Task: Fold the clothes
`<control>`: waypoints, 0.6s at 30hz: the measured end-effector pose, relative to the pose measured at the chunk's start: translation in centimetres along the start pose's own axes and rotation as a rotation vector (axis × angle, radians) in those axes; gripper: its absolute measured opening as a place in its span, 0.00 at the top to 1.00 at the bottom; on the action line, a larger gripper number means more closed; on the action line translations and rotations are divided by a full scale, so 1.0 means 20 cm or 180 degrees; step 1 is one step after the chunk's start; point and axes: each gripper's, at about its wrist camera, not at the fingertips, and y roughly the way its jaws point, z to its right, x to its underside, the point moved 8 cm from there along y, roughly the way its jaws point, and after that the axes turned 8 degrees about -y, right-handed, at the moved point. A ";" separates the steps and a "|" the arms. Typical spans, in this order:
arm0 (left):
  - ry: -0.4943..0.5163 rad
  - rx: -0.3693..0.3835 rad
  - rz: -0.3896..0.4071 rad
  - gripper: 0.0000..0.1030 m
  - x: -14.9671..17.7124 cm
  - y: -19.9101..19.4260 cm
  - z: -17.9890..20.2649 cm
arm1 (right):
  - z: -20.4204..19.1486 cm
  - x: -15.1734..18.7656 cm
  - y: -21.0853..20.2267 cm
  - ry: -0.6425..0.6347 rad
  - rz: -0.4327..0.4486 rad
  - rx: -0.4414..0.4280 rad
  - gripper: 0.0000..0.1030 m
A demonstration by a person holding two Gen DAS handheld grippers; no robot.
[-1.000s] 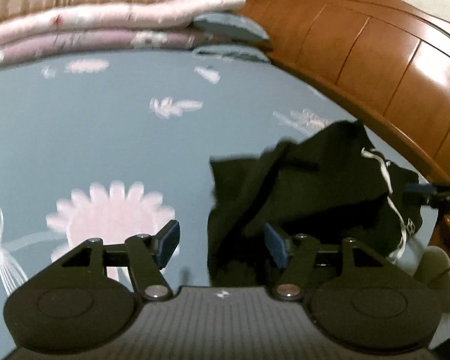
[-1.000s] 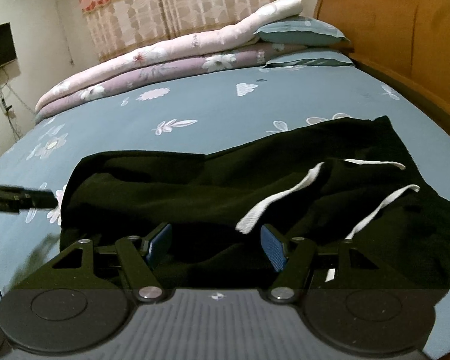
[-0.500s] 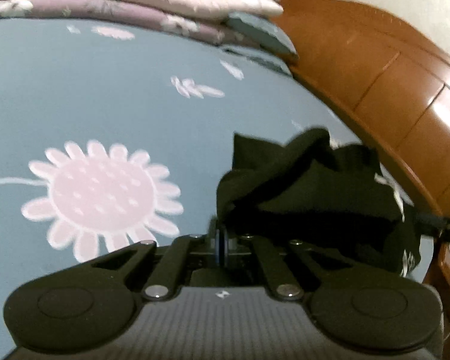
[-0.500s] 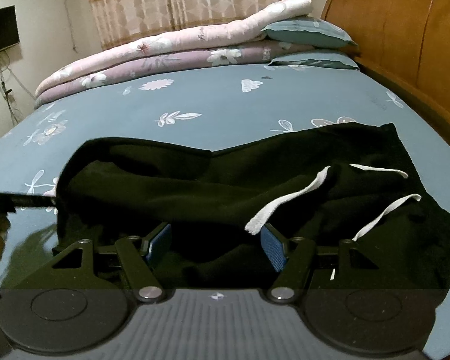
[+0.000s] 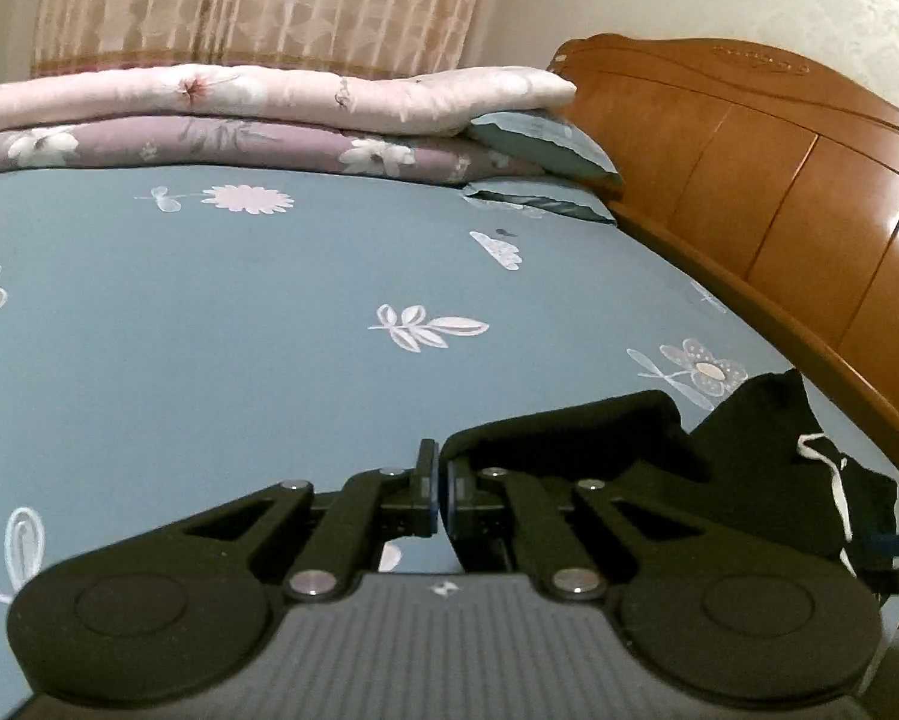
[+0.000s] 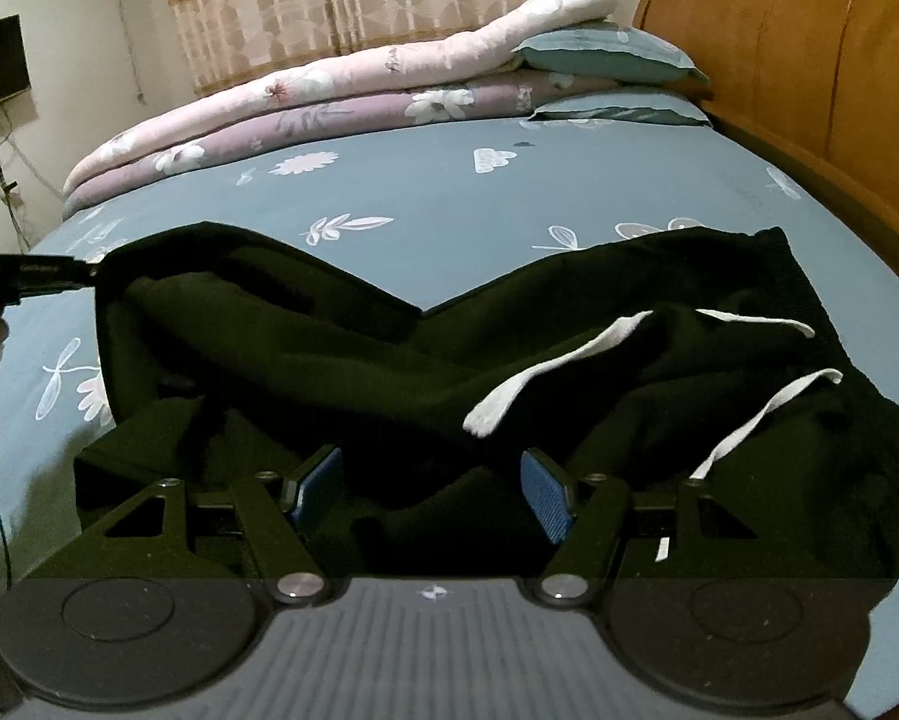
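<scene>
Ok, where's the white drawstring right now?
In the right wrist view, the white drawstring lies across the black pants on the blue sheet, just beyond the right gripper, toward the wooden headboard side.

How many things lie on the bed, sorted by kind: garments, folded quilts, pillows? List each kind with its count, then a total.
Black garment with white drawstrings: 1
Folded quilts: 2, pink quilt on purple quilt
Teal pillows: 2, upper pillow and lower pillow
Total: 5
</scene>
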 end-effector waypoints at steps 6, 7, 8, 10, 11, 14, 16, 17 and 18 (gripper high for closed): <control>-0.0203 0.0229 -0.0201 0.72 0.11 0.06 -0.01 | 0.03 0.03 0.00 0.0027 -0.0040 0.0010 0.30; -0.0229 0.0269 -0.0250 0.61 0.14 0.06 -0.02 | 0.03 0.03 0.00 0.0030 -0.0042 0.0014 0.30; -0.0261 0.0311 -0.0301 0.56 0.17 0.05 -0.02 | 0.04 0.03 0.00 0.0033 -0.0043 0.0011 0.30; -0.0363 0.0400 -0.0392 0.48 0.23 0.04 -0.03 | 0.03 0.03 0.00 0.0036 -0.0039 -0.0001 0.30; -0.0383 0.0398 -0.0412 0.47 0.26 0.04 -0.04 | 0.03 0.04 0.01 0.0037 -0.0038 -0.0008 0.30; -0.0441 0.0387 -0.0469 0.46 0.34 0.03 -0.05 | 0.01 0.03 0.01 0.0021 -0.0038 -0.0031 0.30; -0.0504 0.0362 -0.0478 0.46 0.40 0.02 -0.06 | -0.01 0.03 0.01 -0.0012 -0.0043 -0.0050 0.30; -0.0554 0.0367 -0.0489 0.46 0.42 0.02 -0.07 | -0.02 0.03 0.01 -0.0032 -0.0040 -0.0055 0.30; -0.0631 0.0376 -0.0512 0.46 0.45 0.02 -0.07 | -0.03 0.02 0.00 -0.0044 -0.0036 -0.0056 0.30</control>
